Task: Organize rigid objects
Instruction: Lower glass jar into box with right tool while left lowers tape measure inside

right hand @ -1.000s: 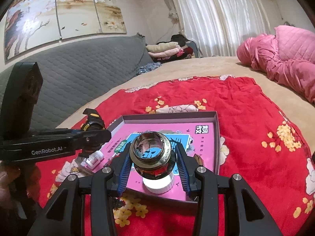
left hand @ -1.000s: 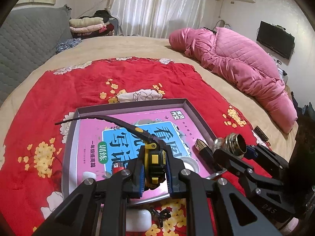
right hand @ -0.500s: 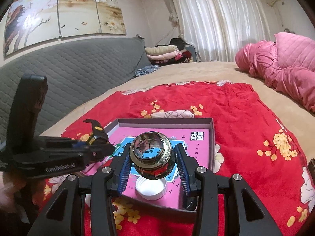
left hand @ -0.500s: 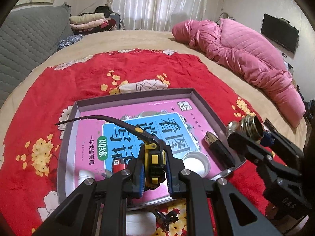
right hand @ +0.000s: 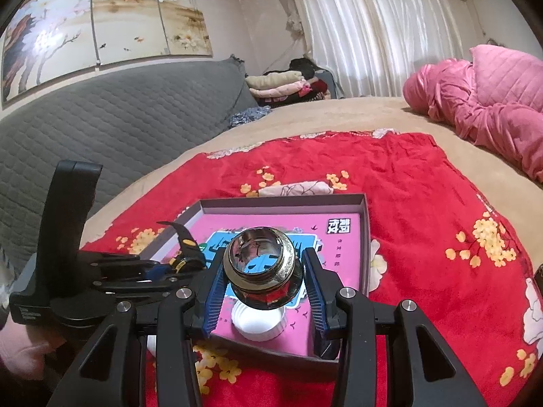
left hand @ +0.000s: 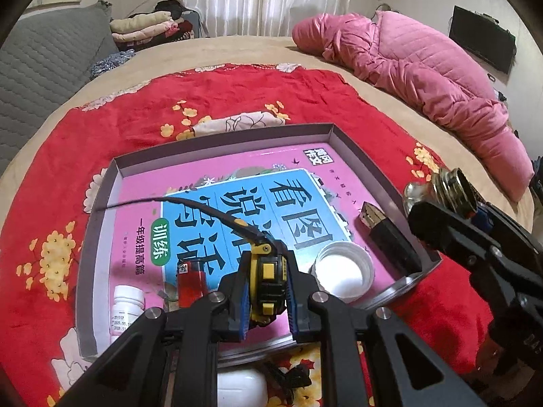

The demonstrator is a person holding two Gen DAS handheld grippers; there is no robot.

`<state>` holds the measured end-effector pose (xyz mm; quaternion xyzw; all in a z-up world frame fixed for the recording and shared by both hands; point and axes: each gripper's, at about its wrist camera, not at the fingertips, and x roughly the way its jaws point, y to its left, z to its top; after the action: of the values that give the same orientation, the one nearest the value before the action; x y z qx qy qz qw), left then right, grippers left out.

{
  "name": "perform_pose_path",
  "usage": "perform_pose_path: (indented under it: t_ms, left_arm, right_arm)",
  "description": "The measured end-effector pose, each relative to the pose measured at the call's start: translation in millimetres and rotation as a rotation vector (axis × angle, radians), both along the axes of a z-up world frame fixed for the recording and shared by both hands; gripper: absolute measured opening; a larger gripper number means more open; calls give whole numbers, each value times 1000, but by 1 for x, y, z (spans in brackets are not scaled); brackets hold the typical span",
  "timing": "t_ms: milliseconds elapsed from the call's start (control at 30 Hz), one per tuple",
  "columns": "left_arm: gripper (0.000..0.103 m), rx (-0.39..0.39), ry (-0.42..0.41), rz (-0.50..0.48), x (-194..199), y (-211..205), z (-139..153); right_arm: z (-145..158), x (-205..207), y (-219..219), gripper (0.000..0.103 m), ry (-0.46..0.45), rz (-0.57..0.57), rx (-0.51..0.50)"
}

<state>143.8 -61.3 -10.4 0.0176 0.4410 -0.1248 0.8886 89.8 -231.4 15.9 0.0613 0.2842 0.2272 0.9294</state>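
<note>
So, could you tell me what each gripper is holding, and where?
Left tongs clamp the yellow-black tool by its body; right tongs clamp the glass jar by its sides.

The left hand-held gripper [left hand: 268, 291] points steeply downward, and its pads are pressed tight on what it carries. The right hand-held gripper [right hand: 263, 271] is tilted less and its jaws stand partly apart, with both pads against a carried object.

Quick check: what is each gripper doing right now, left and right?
Left gripper: shut on the yellow and black tape measure.
Right gripper: shut on the shiny metal jar.
</note>
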Motion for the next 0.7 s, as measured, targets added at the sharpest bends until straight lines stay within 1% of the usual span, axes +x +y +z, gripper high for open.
perform_pose_path:
  t_ms: [167, 467, 700]
  left_arm:
    - [17, 23, 13, -14, 4, -4, -7]
    - [18, 79, 24, -50, 3, -13, -16]
    - [18, 104, 21, -60, 0, -17, -19]
  right_arm:
    - [-5, 2, 3, 45, 19, 5, -19]
    - [-25, 15, 7, 45, 124, -2, -42]
    - [-35, 19, 7, 45, 164, 1, -48]
